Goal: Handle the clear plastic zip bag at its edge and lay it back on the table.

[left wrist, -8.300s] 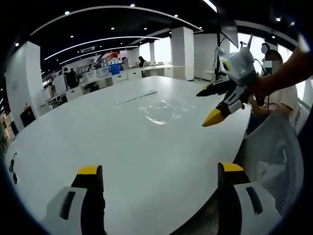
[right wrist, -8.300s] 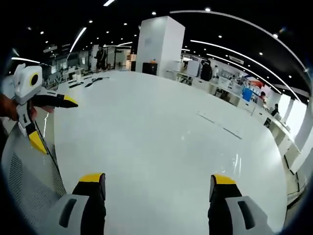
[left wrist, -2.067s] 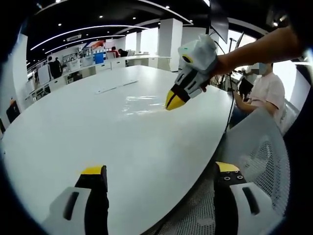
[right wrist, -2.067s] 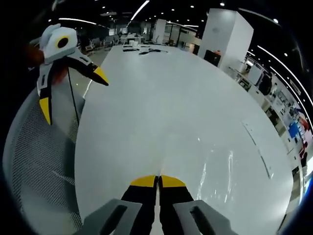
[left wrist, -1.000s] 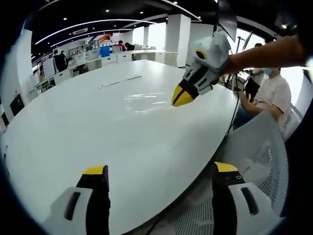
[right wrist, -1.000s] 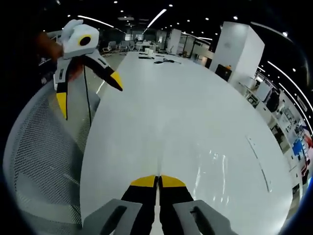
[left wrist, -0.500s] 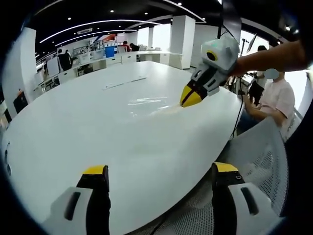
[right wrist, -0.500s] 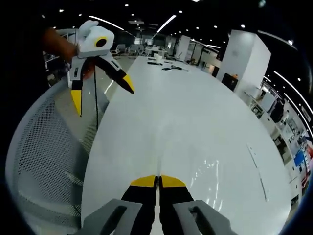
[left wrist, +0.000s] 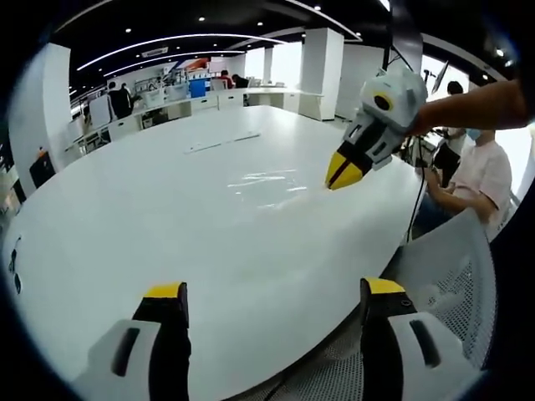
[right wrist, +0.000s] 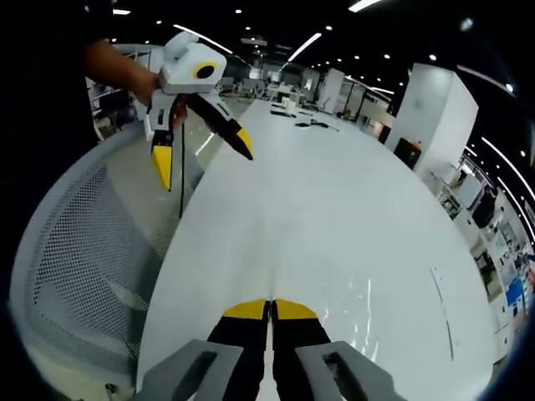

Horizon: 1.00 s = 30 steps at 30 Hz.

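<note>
Left gripper [left wrist: 267, 309]: jaws wide apart, holding nothing, hanging back at the near rim of the white table [left wrist: 125, 217], beside the mesh chair back [left wrist: 456, 276]. In the right gripper view it sits at upper left, spread open over the chair side.

Clear plastic zip bag [left wrist: 269, 184]: in the left gripper view it lies flat on the tabletop mid-frame, glossy and faint, its near edge running toward the right gripper's tips.

Right gripper [right wrist: 269, 307]: yellow tips pressed together, no gap. In the left gripper view those tips sit at the bag's right edge. Whether they pinch film, cannot tell; the plastic is too clear there.

Change: half a second ago the bag's near edge looked slightly lifted, drawn toward the tips; now it reads flatter on the table, and the right gripper has shifted right with the tips staying together. Judgement: the lay-down looks nearly complete; what remains is opening the right jaws and backing off.
</note>
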Each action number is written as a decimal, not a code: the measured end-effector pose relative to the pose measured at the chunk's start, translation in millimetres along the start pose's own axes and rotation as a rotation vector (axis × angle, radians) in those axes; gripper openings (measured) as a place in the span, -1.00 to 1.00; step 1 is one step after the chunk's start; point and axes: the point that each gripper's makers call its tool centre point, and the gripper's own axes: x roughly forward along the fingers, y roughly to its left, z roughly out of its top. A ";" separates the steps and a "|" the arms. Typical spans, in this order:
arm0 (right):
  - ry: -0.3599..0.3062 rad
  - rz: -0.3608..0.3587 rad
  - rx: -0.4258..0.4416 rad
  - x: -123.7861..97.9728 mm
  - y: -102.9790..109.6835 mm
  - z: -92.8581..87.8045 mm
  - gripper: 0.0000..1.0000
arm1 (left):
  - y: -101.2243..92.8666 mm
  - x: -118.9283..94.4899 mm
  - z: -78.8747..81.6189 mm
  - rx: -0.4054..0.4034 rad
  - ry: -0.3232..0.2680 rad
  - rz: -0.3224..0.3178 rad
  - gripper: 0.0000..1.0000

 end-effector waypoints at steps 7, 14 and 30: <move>-0.009 0.016 -0.031 -2.2 9.1 -2.0 -1.00 | -3.2 0.3 -1.3 -0.003 0.005 0.006 0.64; -0.013 0.019 -0.040 -2.9 13.3 -4.2 -1.00 | -7.3 -1.1 -3.2 -0.006 0.005 0.008 0.63; -0.023 -0.009 -0.033 -7.5 14.4 -0.8 -1.00 | -5.3 7.2 -4.6 0.061 0.034 -0.025 0.59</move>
